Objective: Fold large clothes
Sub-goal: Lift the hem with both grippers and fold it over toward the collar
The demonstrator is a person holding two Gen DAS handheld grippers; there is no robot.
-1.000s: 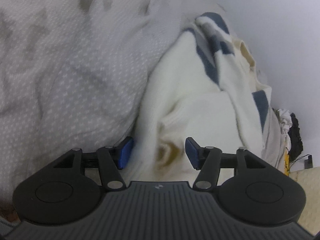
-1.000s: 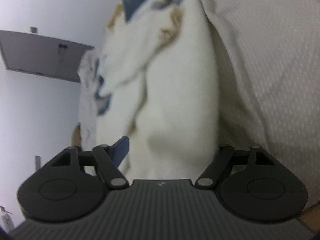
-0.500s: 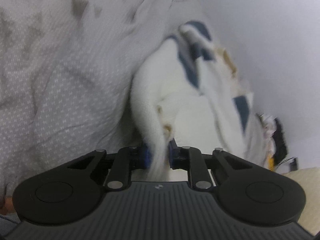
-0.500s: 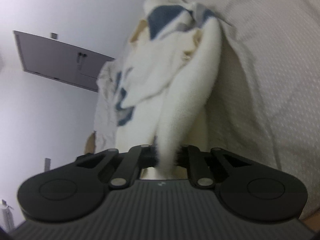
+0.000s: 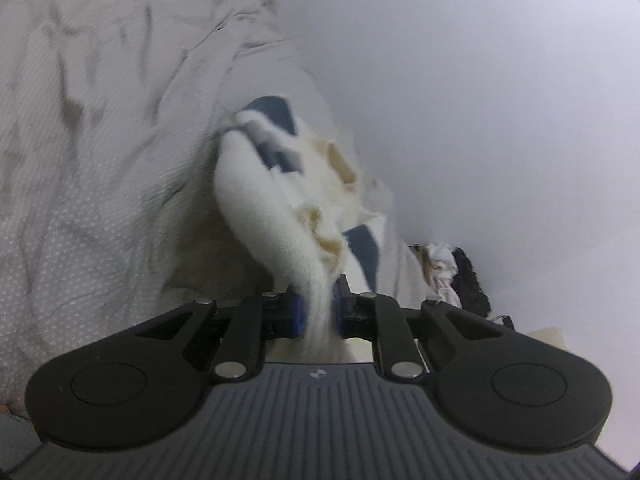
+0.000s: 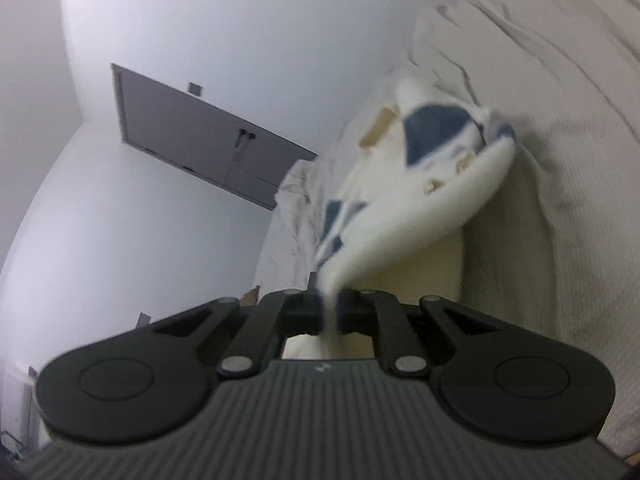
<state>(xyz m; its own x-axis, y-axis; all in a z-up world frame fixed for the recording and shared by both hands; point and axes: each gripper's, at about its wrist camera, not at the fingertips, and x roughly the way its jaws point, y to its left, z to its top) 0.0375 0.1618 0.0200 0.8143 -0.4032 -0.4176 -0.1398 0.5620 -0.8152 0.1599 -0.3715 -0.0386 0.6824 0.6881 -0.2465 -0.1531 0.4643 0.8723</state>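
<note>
Garment: white fleece garment with navy patches, on the rumpled bedspread, long axis running away from both grippers toward the wall.
Left gripper: clamped on a fleece edge.
Right gripper: pinching another edge.
Unclear: garment outline blurred; its type can't be told.

We see a cream-white garment with navy-blue patches and tan bits. It lies on a bedspread of pale grey with tiny white flecks. Our grippers are black, with blue pads. A grey door stands in a white wall.
</note>
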